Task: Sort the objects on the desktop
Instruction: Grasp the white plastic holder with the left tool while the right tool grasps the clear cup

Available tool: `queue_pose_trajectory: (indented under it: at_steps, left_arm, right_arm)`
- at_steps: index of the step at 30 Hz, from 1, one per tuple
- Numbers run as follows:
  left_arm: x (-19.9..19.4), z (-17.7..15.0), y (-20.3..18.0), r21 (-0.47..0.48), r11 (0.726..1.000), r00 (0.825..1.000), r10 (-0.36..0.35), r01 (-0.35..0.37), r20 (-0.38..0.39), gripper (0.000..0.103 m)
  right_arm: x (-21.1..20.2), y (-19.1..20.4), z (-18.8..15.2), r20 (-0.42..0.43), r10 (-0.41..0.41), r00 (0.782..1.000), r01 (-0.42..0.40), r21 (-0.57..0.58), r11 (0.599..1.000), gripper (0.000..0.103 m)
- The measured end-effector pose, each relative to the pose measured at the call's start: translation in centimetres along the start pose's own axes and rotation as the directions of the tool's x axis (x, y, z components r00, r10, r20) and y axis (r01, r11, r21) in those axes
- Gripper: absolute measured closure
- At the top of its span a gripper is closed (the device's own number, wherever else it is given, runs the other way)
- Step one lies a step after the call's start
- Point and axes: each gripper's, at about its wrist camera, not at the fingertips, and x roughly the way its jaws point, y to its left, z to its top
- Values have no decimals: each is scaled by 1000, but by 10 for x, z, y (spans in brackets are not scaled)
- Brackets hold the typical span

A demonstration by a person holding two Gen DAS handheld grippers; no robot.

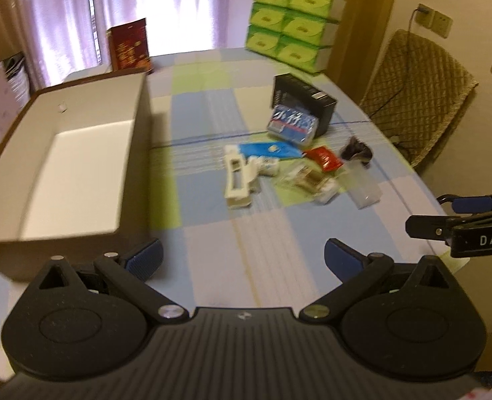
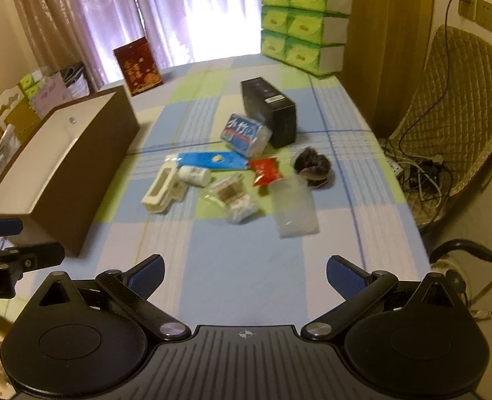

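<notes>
Both the left gripper and the right gripper were built in matte black plastic, with ribbed centre plates and round side discs. Blue textured pads and silver screws were fitted; white "DAS" lettering was printed on the right one.

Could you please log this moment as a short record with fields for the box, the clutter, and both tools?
box: brown box, open top, white inside, nothing visible in it, left side of table
clutter: loose pile mid-table, including black carton, blue pack, red sachet, white bottle
left tool: open, holding nothing
right tool: open, holding nothing
</notes>
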Motion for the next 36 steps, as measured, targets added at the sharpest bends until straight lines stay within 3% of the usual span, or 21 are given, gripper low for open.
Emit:
queue_pose_trajectory:
  at_steps: [9,20,30,34,36]
  left_arm:
    - [47,26,-15,19,1000,999,-21,20,27,8]
    - [96,43,-15,29,1000,1000,0,-1,17,15]
    - [138,53,-16,41,999,1000,25,-24,-6,16]
    - [155,56,-14,48,998,999,45,-43,-31,28]
    - [164,57,-13,48,998,998,51,-49,-46,28]
  right_arm:
    - [30,-33,15,14,14,1000,-14,-23,1000,4]
    - [77,-56,25,-10,12,1000,-13,-65,998,27]
    - [118,-65,36,-22,-1,1000,-1,-95,996,38]
    - [133,-64,39,-36,-6,999,2,-116,993,43]
    - [140,-64,39,-42,-7,999,2,-121,993,45]
